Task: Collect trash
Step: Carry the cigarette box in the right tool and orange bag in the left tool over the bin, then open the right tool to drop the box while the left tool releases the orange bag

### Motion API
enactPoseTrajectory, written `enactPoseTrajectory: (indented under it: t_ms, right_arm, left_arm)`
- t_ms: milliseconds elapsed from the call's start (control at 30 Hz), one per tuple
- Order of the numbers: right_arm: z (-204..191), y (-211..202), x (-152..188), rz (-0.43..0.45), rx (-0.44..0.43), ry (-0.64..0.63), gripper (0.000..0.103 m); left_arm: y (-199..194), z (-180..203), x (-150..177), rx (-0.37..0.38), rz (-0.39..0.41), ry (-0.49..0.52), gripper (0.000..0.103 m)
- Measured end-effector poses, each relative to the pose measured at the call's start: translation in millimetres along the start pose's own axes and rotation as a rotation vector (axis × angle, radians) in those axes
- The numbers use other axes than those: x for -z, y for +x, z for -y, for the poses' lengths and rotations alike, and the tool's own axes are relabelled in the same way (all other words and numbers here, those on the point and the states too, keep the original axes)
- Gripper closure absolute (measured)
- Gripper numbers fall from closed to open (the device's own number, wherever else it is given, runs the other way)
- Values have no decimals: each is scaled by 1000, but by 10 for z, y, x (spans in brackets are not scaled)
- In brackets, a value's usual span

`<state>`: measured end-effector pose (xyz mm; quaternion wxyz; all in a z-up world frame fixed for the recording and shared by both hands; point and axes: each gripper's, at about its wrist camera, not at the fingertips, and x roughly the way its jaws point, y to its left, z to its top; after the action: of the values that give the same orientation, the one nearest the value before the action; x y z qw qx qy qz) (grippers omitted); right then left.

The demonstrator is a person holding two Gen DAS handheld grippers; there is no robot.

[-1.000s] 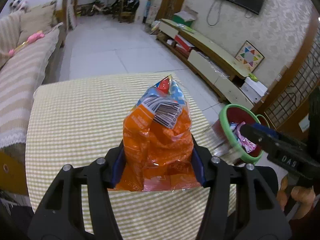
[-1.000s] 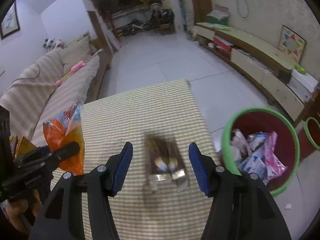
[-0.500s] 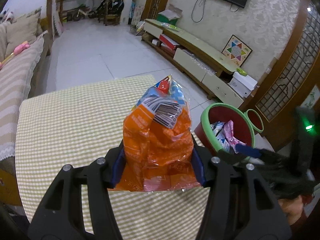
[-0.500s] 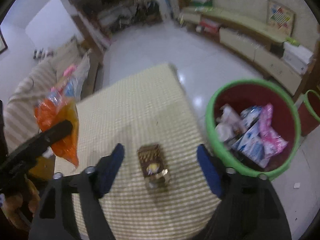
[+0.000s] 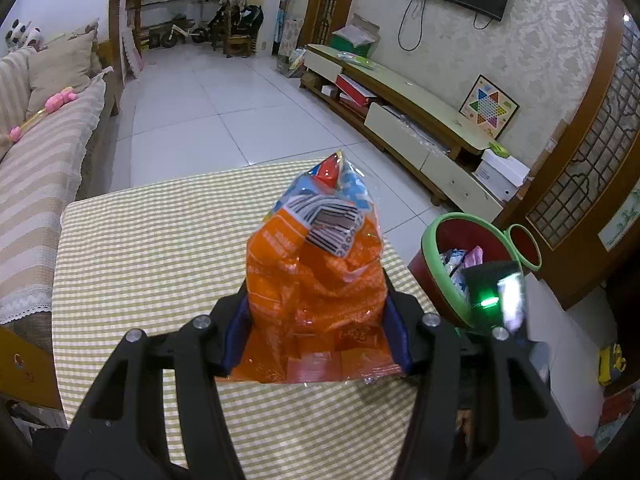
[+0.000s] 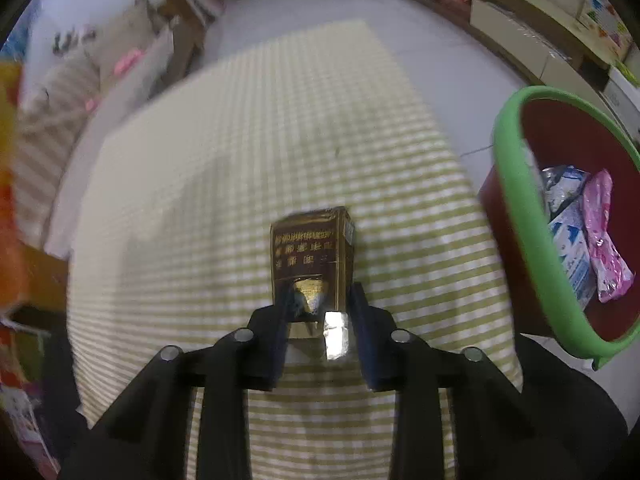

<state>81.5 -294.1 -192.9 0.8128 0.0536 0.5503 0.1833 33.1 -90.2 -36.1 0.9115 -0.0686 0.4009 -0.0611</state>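
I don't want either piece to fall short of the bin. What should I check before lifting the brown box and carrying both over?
1. Right gripper on the brown box: ok. Its jaws have just been closing, and the pads now press the box's near end.
2. Depth of that grip: cannot tell. Only the near end sits between the pads; most of the box sticks out ahead.
3. Left gripper on the orange snack bag: ok, clamped at the lower part.
4. Room in the green-rimmed bin: ok. Wrappers cover the bottom, with space above.
5. Bin position: ok, on the floor beside the table's edge.
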Motion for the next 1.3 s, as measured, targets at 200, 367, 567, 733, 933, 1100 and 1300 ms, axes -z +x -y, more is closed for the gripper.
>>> enactPoseTrajectory:
  t_ms: [200, 367, 567, 733, 933, 1100, 1300]
  right_arm:
    - [258, -393, -2, 67, -15, 49, 89]
    - [235, -198, 12, 14, 21, -1, 32]
    - [123, 115, 98, -111, 118, -19, 26]
    - [174, 200, 231, -185, 187, -28, 22]
    - [174, 100, 323, -173, 141, -10, 60]
    - [542, -576, 212, 27, 113, 110, 60]
    - [1331, -1291, 21, 246, 173, 297, 56]
  left_arm:
    - [81, 57, -5, 15, -10, 1, 49]
    - [129, 9, 19, 10, -23, -13, 49]
    - [86, -75, 24, -14, -22, -25, 49]
    - [105, -110, 34, -15, -25, -43, 49]
    - [242, 53, 38, 22, -48, -18, 49]
    - [494, 382, -40, 99, -73, 38, 49]
    - [937, 1153, -225, 247, -96, 157, 47]
